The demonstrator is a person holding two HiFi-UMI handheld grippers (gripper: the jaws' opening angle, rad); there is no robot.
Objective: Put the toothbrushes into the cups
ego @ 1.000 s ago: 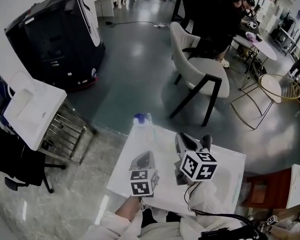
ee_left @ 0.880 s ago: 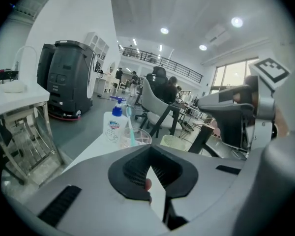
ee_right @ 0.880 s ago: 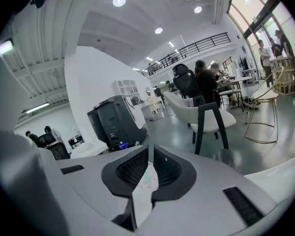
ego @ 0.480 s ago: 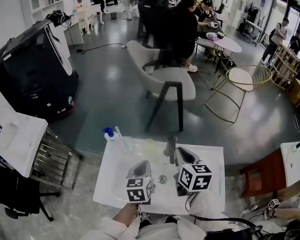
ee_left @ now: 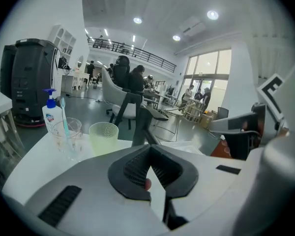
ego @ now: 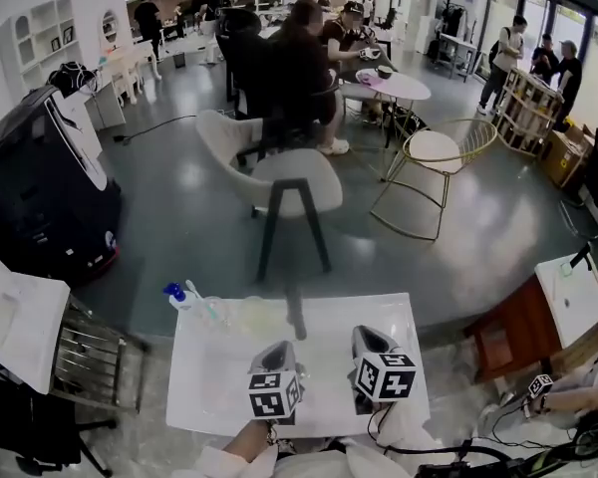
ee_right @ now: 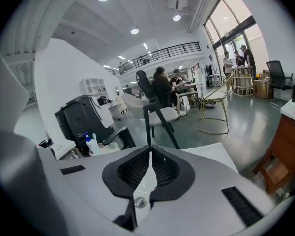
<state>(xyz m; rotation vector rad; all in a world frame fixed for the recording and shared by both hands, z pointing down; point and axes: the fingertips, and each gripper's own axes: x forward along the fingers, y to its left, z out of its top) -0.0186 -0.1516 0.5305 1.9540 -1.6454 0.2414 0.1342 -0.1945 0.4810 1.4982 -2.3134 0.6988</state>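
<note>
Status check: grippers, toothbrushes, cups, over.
Left gripper and right gripper shut, empty. One toothbrush stands in clear cup; green cup shows none. Pump bottle beside cups, not blocking.

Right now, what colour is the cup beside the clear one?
The cup is pale yellow-green; left gripper view.

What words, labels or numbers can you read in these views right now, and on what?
No legible text anywhere.
Pump bottle: blue-and-red label, too blurred to read.
Cubes on the left gripper and right gripper: black-and-white square markers, no letters or digits.
</note>
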